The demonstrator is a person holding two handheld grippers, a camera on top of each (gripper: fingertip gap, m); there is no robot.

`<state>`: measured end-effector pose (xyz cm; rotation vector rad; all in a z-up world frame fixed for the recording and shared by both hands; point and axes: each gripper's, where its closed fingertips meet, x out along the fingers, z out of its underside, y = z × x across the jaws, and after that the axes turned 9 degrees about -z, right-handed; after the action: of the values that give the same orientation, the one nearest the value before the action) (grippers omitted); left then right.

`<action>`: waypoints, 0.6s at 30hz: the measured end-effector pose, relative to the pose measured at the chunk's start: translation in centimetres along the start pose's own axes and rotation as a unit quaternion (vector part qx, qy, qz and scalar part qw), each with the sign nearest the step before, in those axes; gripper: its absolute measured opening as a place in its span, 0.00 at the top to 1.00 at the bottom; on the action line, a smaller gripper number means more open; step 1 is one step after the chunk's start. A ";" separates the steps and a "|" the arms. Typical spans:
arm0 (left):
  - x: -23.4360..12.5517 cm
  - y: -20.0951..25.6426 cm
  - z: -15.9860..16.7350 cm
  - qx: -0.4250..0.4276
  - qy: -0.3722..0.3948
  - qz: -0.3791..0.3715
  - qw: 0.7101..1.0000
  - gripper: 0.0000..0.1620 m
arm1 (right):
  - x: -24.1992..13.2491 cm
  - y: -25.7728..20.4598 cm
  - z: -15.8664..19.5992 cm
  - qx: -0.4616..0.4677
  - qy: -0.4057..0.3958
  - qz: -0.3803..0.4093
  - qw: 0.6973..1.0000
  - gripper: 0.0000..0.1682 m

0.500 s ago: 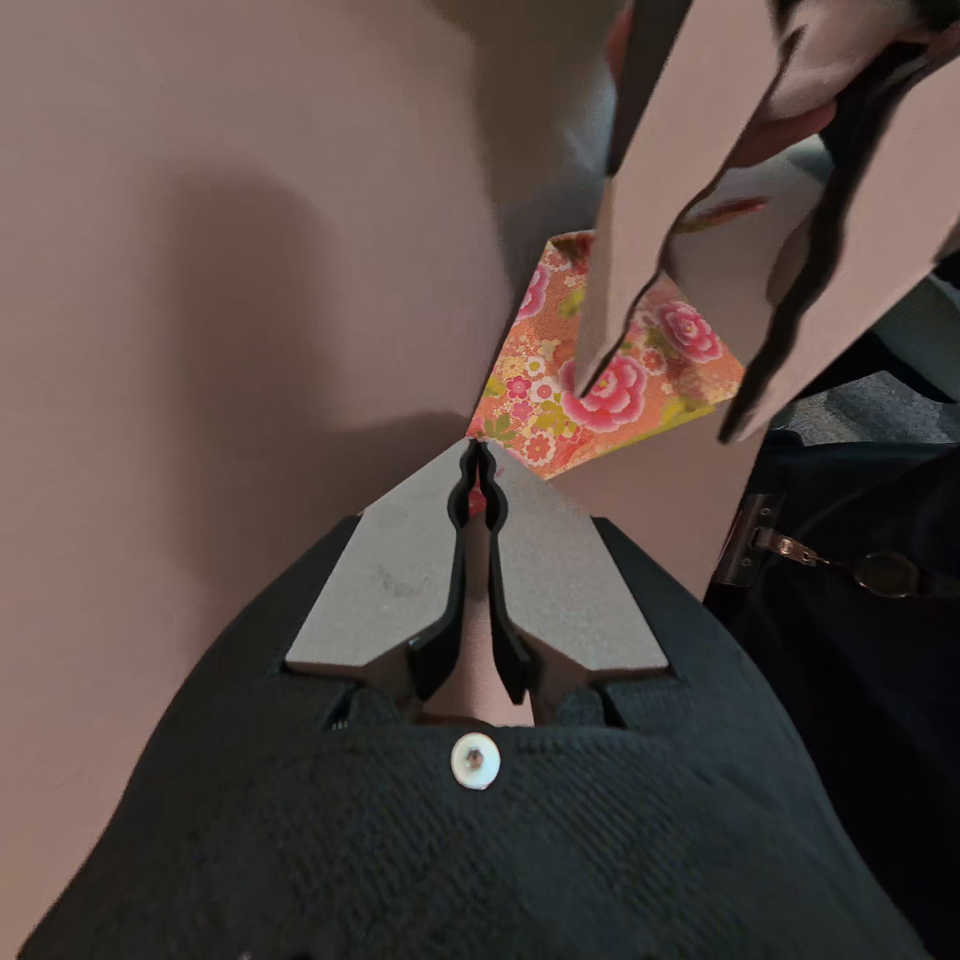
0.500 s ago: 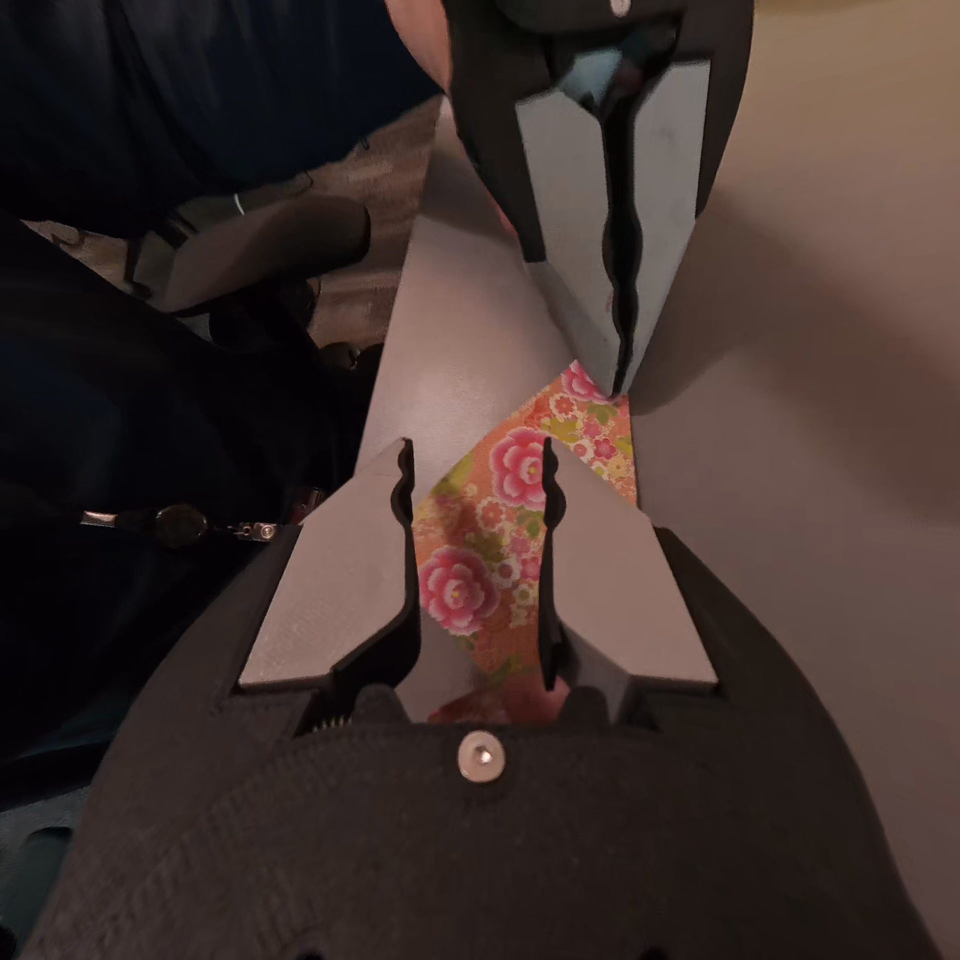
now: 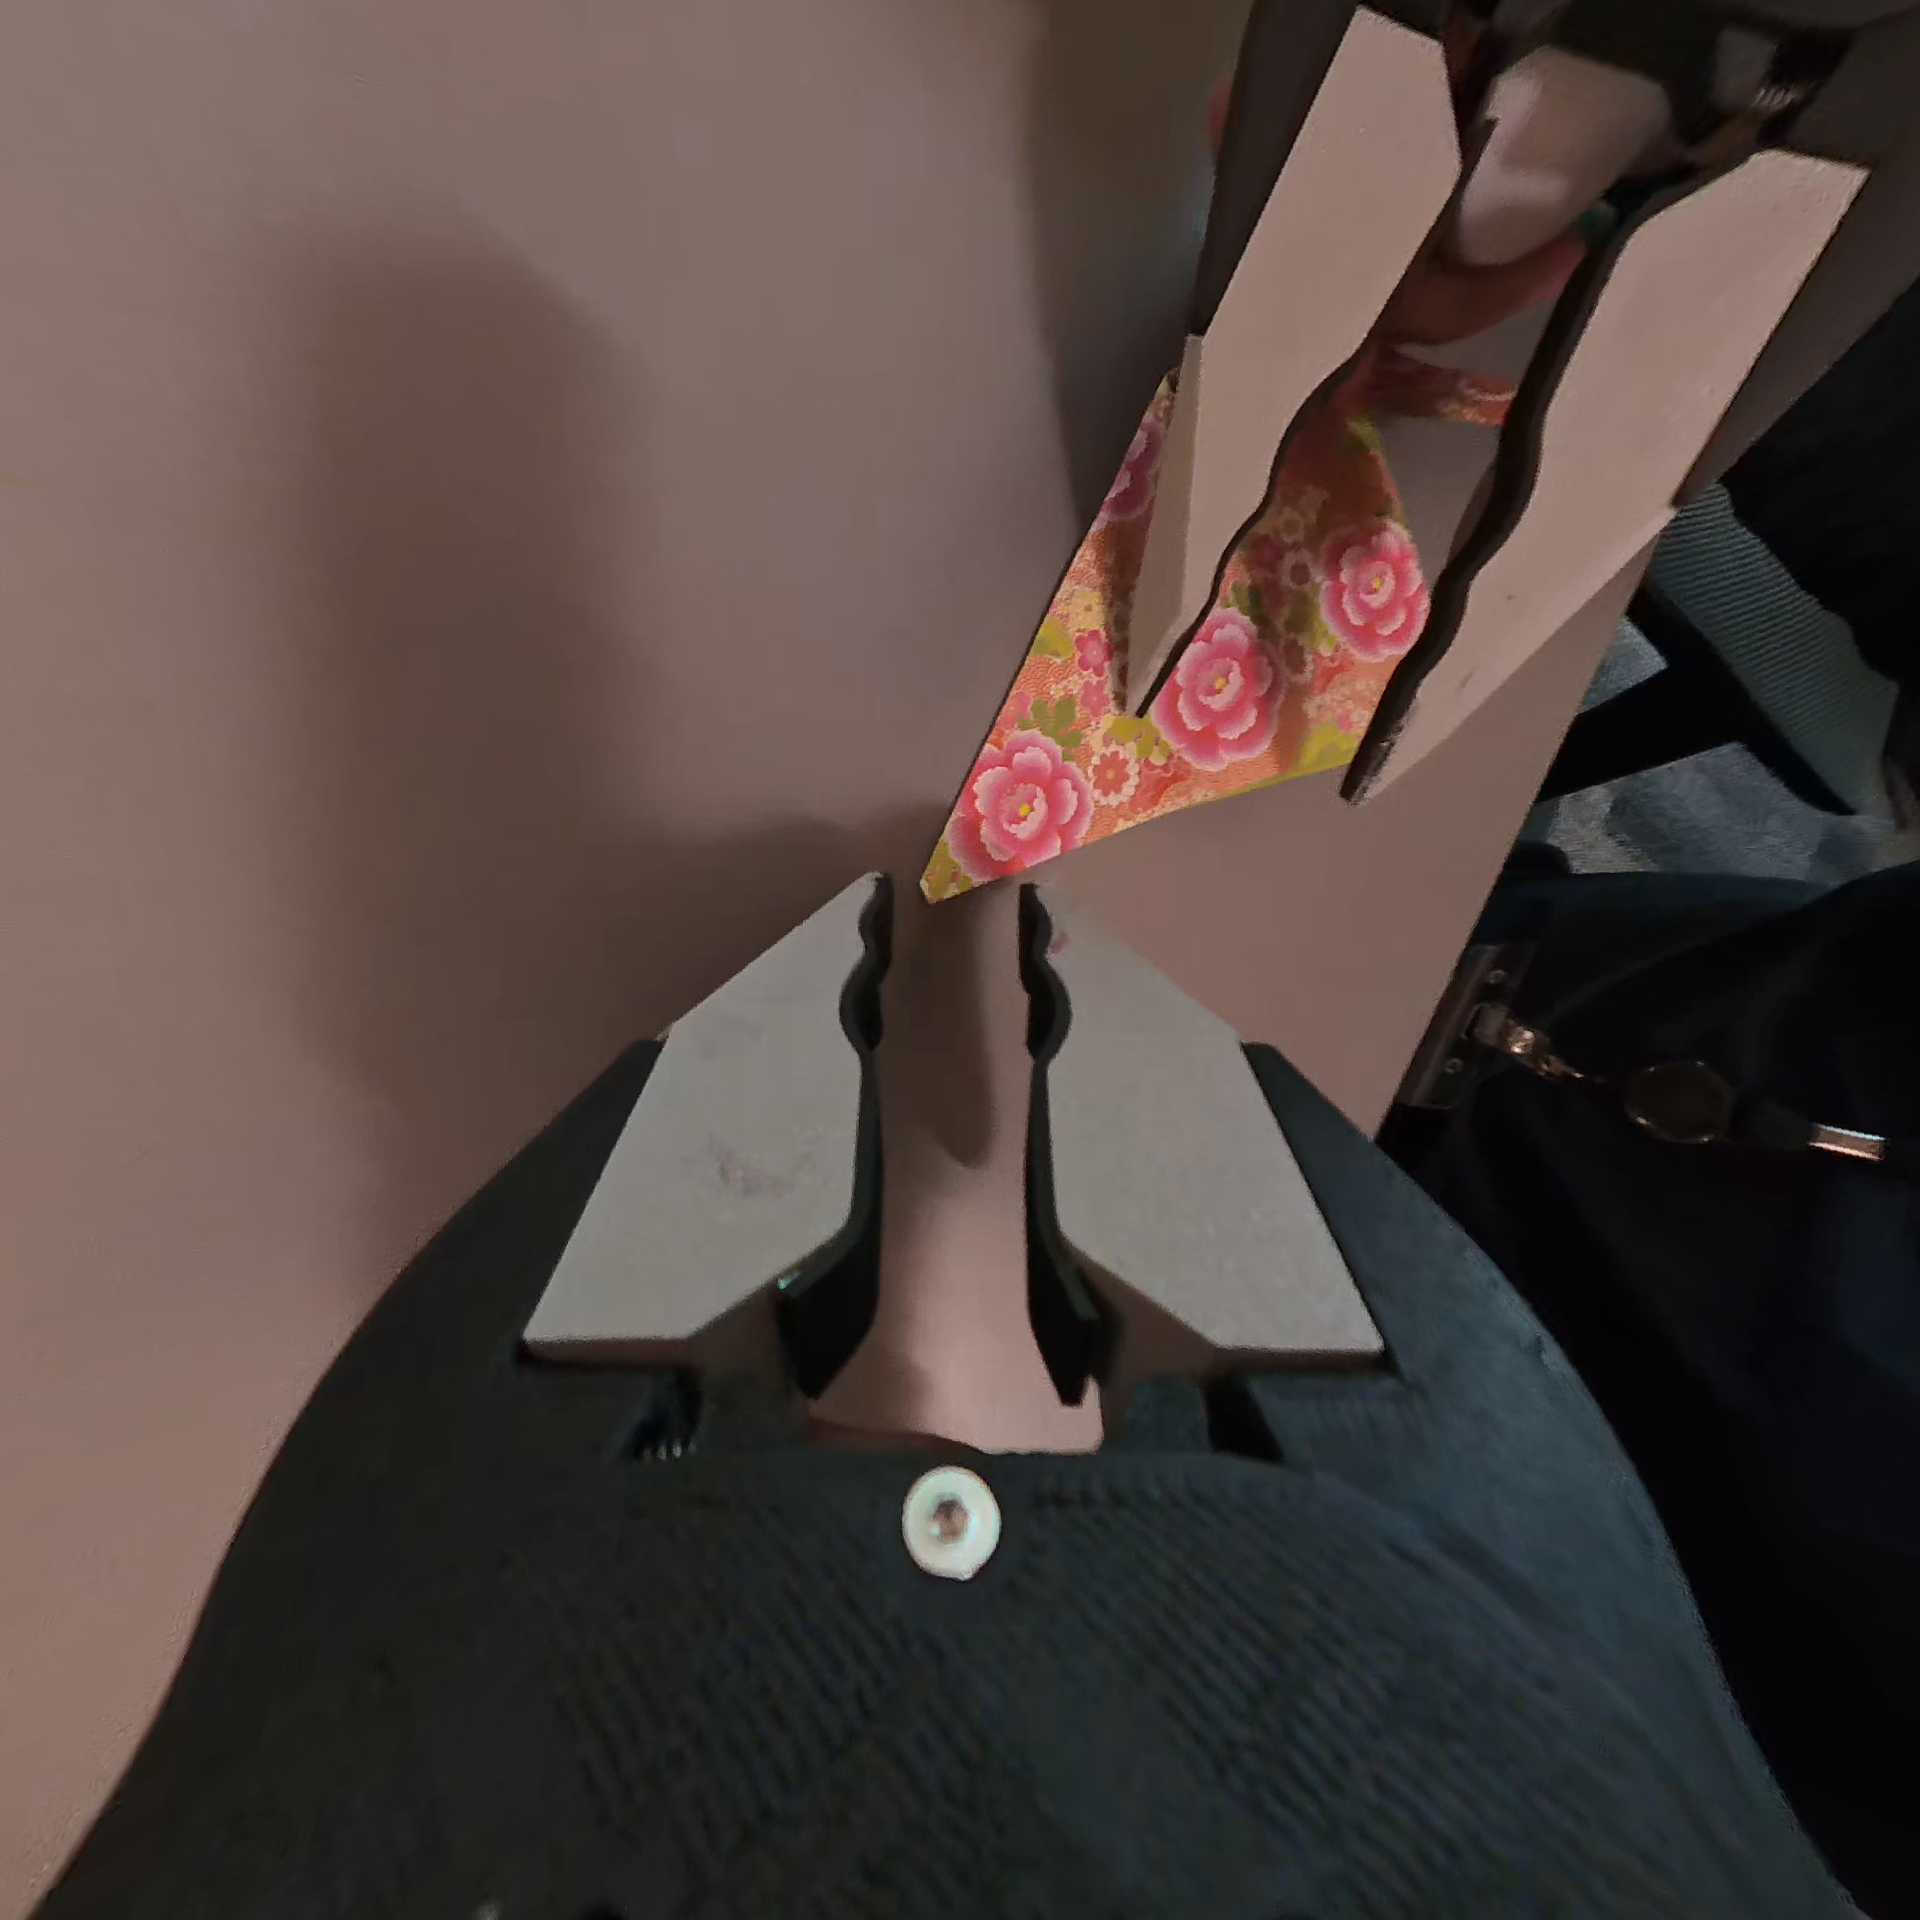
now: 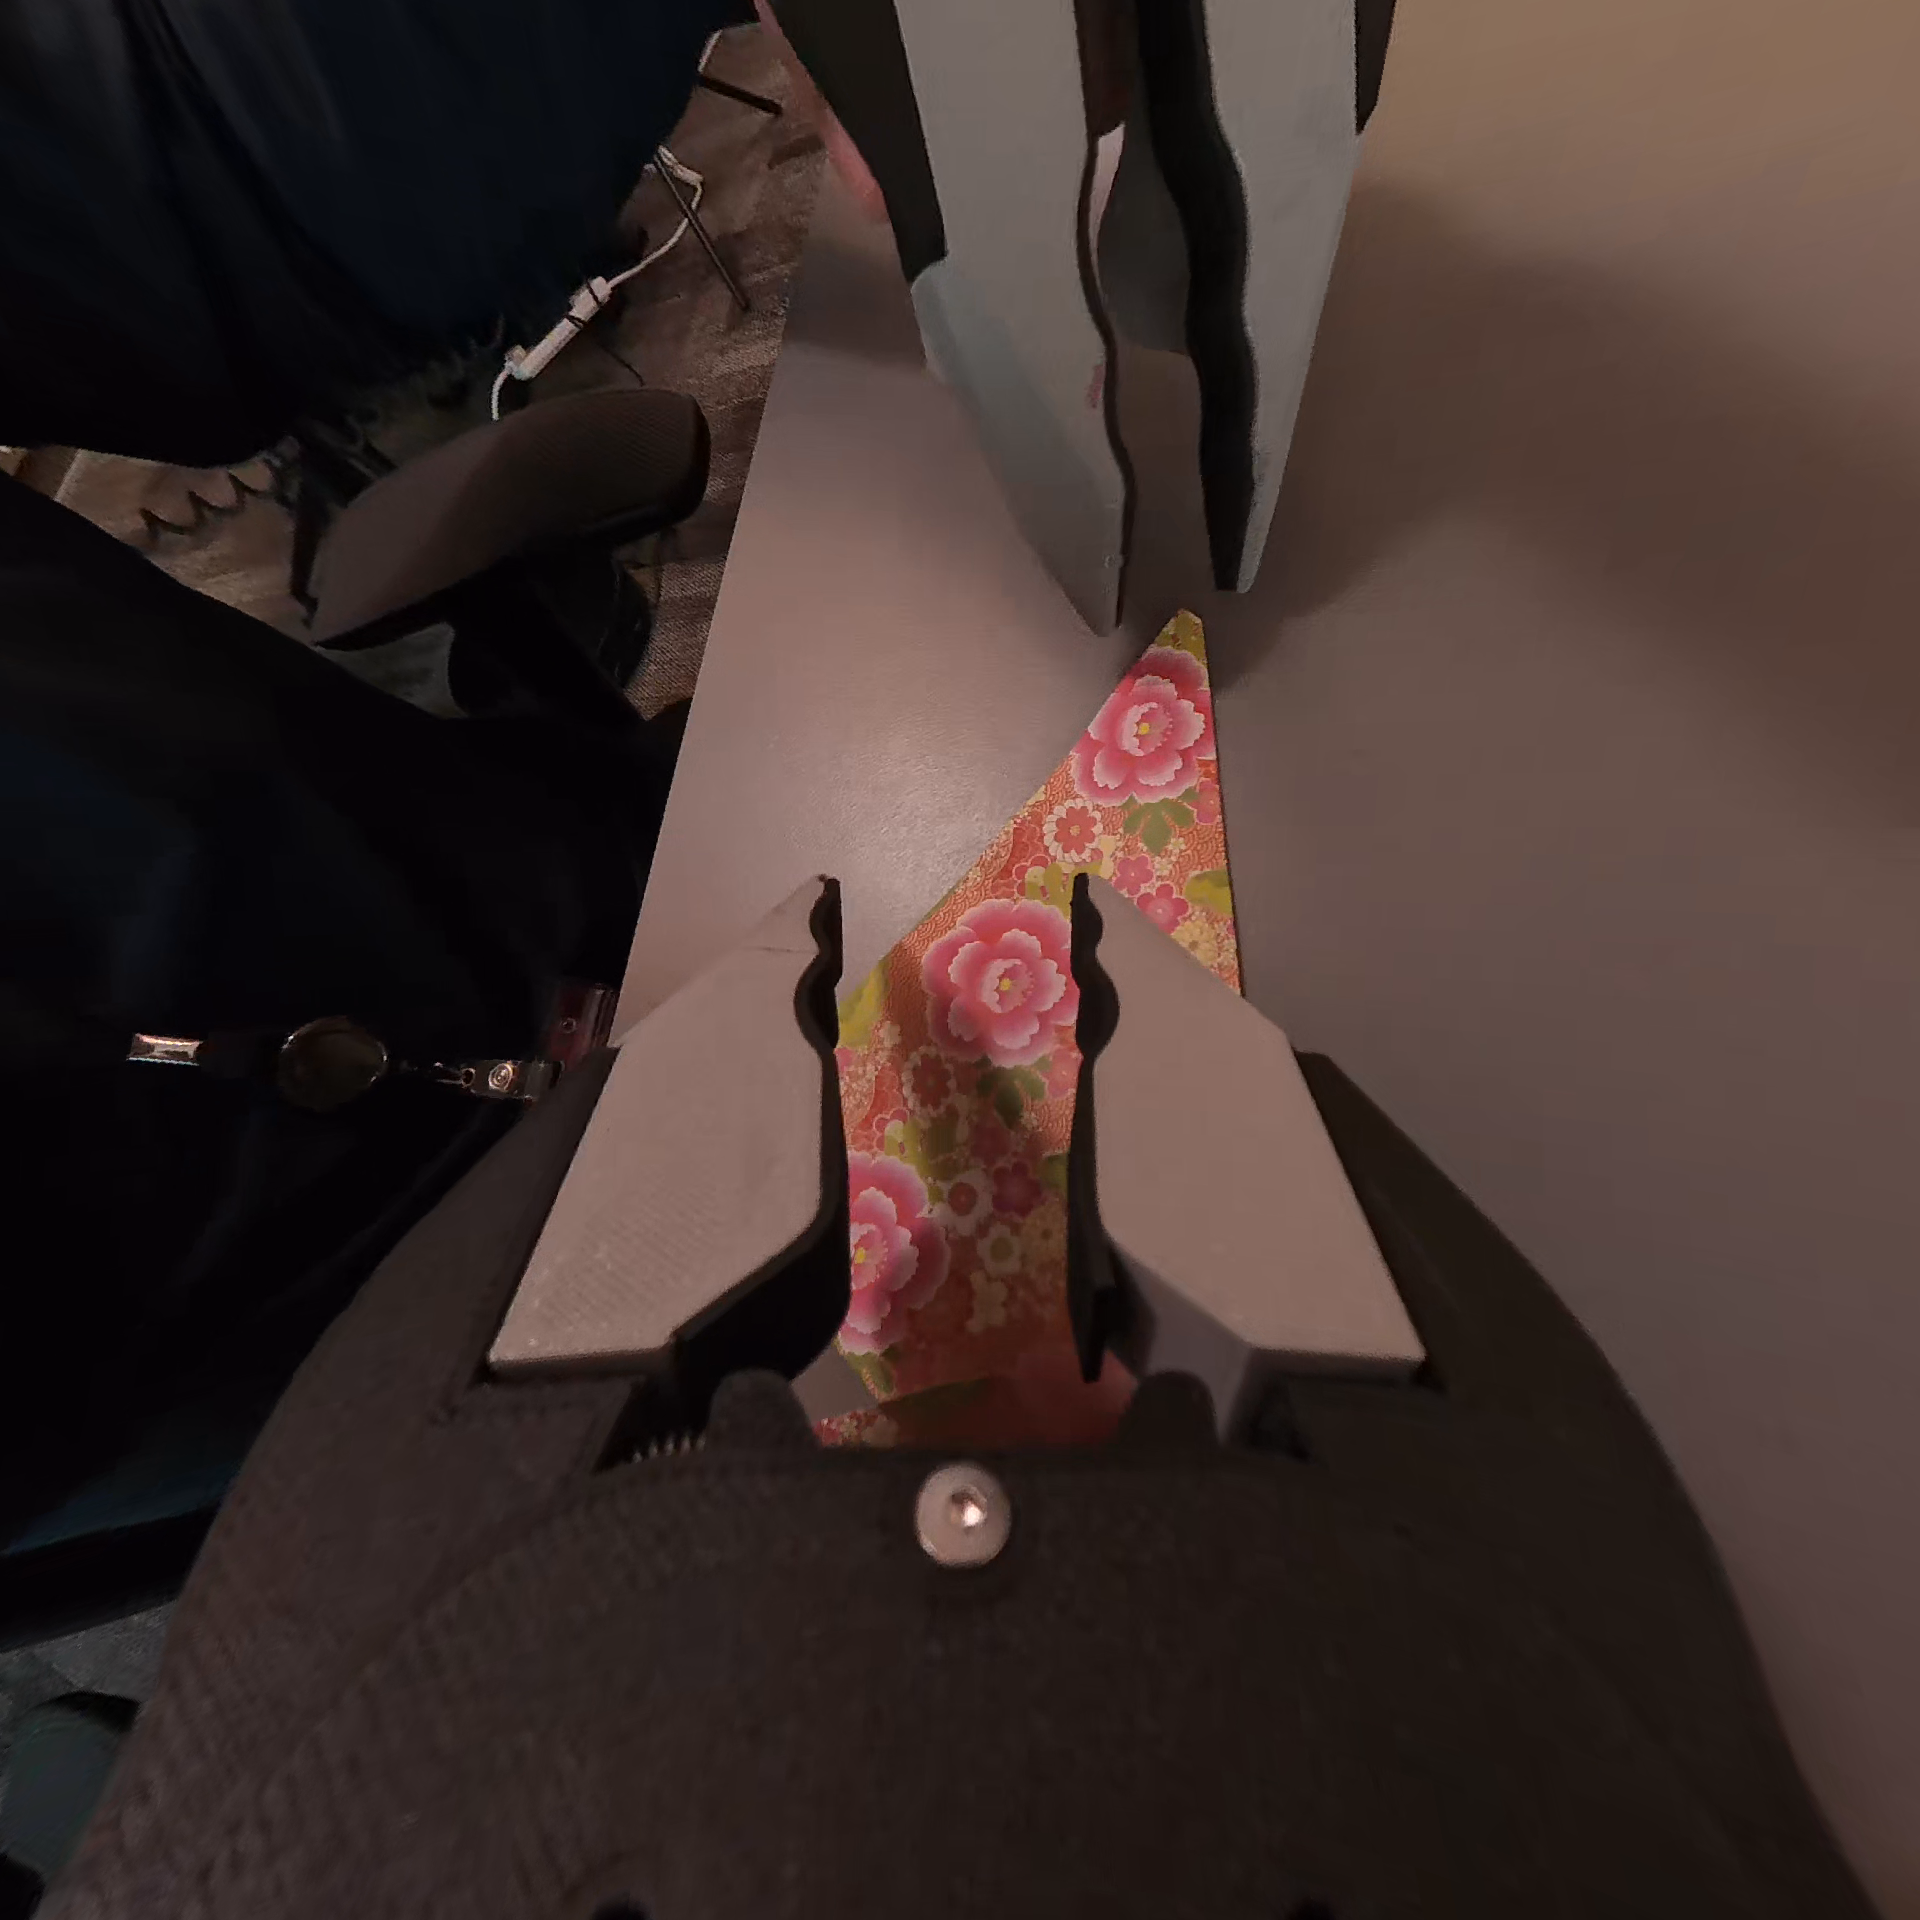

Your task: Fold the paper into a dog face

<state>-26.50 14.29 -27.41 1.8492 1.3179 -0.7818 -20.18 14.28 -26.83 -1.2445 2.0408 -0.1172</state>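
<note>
The paper (image 4: 1122, 831), a floral sheet in pink, orange and green, lies flat on the table (image 4: 1558, 935) as a folded triangle, close to the table edge nearest the person. All positions below are given relative to this paper. Judged from its shape, the first diagonal fold is complete and the step in hand is the forming of an ear flap; neither ear appears folded down yet, though the part of the paper beneath the right gripper is hidden. The left gripper (image 3: 954, 894) stands just off the paper's sharp corner, with its jaws parted by a narrow gap and nothing between them; the corner tip lies just ahead of that gap, and whether a fingertip touches it cannot be told. The right gripper (image 4: 951, 894) hangs over the wide middle of the paper, its jaws set clearly apart and empty; the floral surface shows between the two fingers. In the left wrist view one of its fingertips appears to bear on the paper, but contact cannot be confirmed. The next move probably calls for one gripper to pin the body of the paper while the other closes on the sharp corner, lifts it and carries it across to set the ear crease. Risk: the thin sheet may slide on the smooth table if it is not held down firmly.
</note>
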 end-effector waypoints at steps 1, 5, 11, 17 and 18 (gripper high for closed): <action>0.0 0.1 -0.1 -0.009 0.000 0.008 1.000 0.85 | 0.0 0.0 0.0 -0.002 -0.001 0.002 1.000 0.76; 0.6 0.7 -0.4 -0.038 -0.001 0.037 0.999 0.93 | 0.0 -0.1 0.1 -0.007 -0.002 0.005 1.000 0.76; 0.8 0.8 -0.1 -0.033 -0.019 0.027 0.999 1.00 | 0.0 -0.2 0.2 -0.008 -0.001 0.004 1.000 0.77; 0.0 -0.6 -0.1 -0.015 -0.027 -0.034 0.999 1.00 | -0.1 -0.3 0.2 -0.006 0.001 0.003 1.000 0.77; -0.2 -0.6 -0.1 -0.016 -0.027 -0.035 0.999 1.00 | -0.1 -0.3 0.2 -0.007 0.000 0.004 1.000 0.76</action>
<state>-27.15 14.40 -27.28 1.7526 1.3594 -0.8372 -19.84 14.25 -26.86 -1.2459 2.0500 -0.1004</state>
